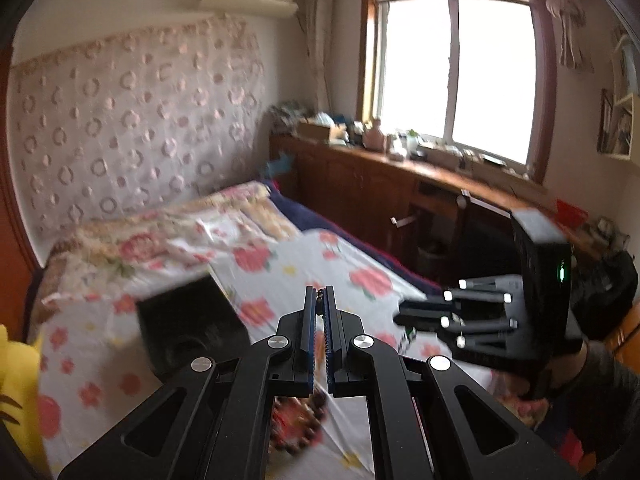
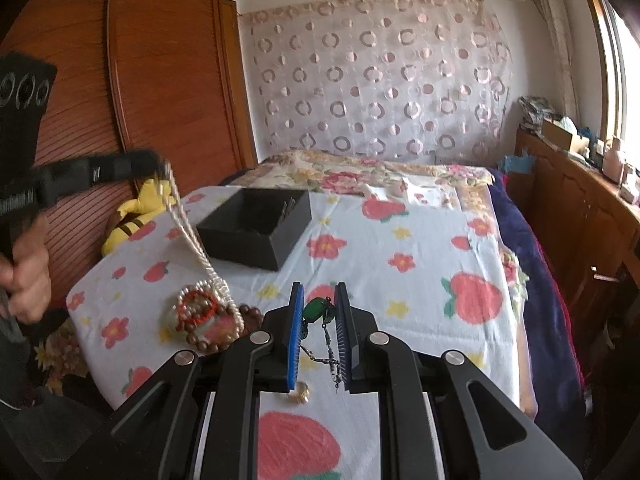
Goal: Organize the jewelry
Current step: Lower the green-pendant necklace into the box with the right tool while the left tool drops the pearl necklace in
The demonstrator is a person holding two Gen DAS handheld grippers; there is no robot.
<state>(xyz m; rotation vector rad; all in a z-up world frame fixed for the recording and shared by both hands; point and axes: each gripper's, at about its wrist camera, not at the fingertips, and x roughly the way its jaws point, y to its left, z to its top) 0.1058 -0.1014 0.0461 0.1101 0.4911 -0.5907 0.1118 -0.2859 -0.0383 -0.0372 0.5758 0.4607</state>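
**Q:** Jewelry — where was it seen, and what room was left around it?

**A:** A heap of bead bracelets was seen on the floral sheet close to the bed's near left corner, just short of the edge. A black box was set farther in, apart from the heap, with open sheet to its right as far as the blue blanket along the bed's right side.

**Q:** How was the jewelry placed relative to the fingers?

**A:** A pearl necklace was pinched at the tips of the left gripper, whose jaws were drawn nearly together on it. The strand was stretched down at a slant to the heap. A green pendant on a dark chain was seen between the blue pads of the right gripper, which was held partly open. Whether the pads were touching the pendant could not be told. A small gold ring was seen on the sheet below.

**Q:** And the room?

**A:** A patterned curtain was hung behind the bed; a wooden wardrobe was placed at the left — a window over a cluttered wooden counter at the right. A yellow plush toy was wedged beside the bed.
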